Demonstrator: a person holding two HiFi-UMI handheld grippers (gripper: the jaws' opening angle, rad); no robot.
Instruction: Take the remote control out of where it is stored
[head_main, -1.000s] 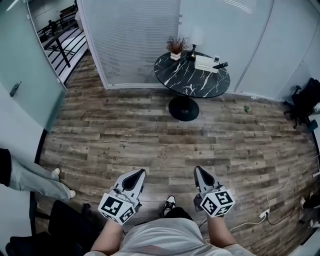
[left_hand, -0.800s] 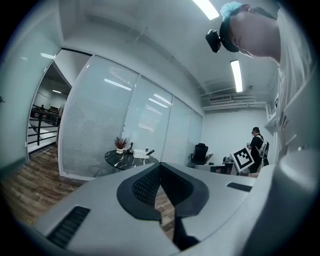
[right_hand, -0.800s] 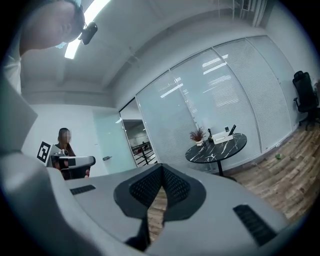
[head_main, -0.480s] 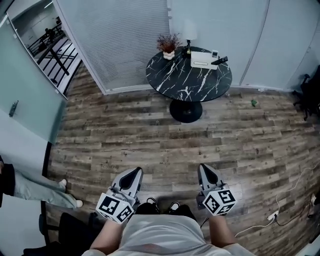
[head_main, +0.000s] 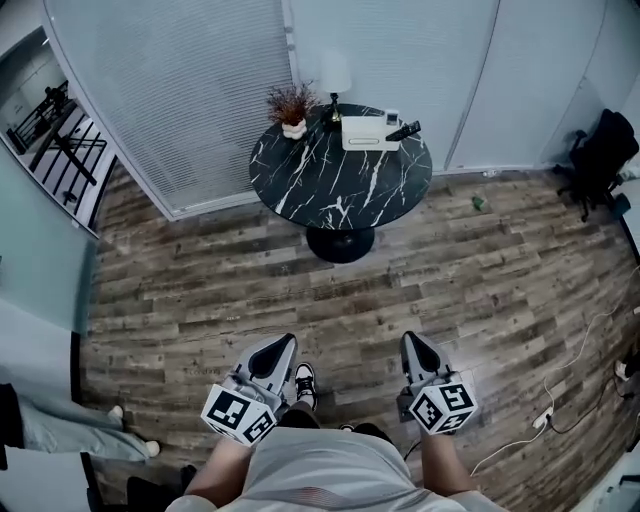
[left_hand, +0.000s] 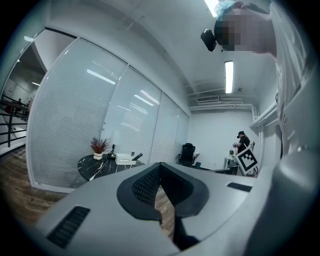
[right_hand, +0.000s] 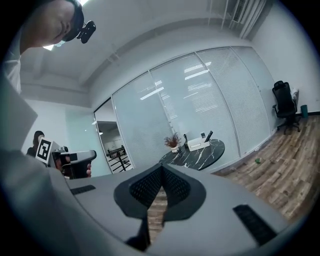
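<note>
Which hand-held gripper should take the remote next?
Right, probably: the remote leans at the holder's right end, more in line with the right hand-held gripper than the left hand-held gripper.

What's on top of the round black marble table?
A potted reddish plant and a white box with a black remote control sticking out. The box's inside is hidden.

The floor was grey-brown wood-look planks (head_main: 200, 290), kinda weathered looking. The whole back wall was frosted glass panels (head_main: 180, 90) with slatted blinds, floor to ceiling. A round black marble-pattern table (head_main: 330, 190) on a black pedestal base (head_main: 340, 243) stood right by the glass, with a little potted plant (head_main: 292, 108) and a white-shaded lamp (head_main: 335, 72) at its far edge. A black office chair (head_main: 600, 155) sat in the right corner, a white power strip (head_main: 546, 418) lay on the planks, and strip lights (left_hand: 229, 76) were on overhead.
</note>
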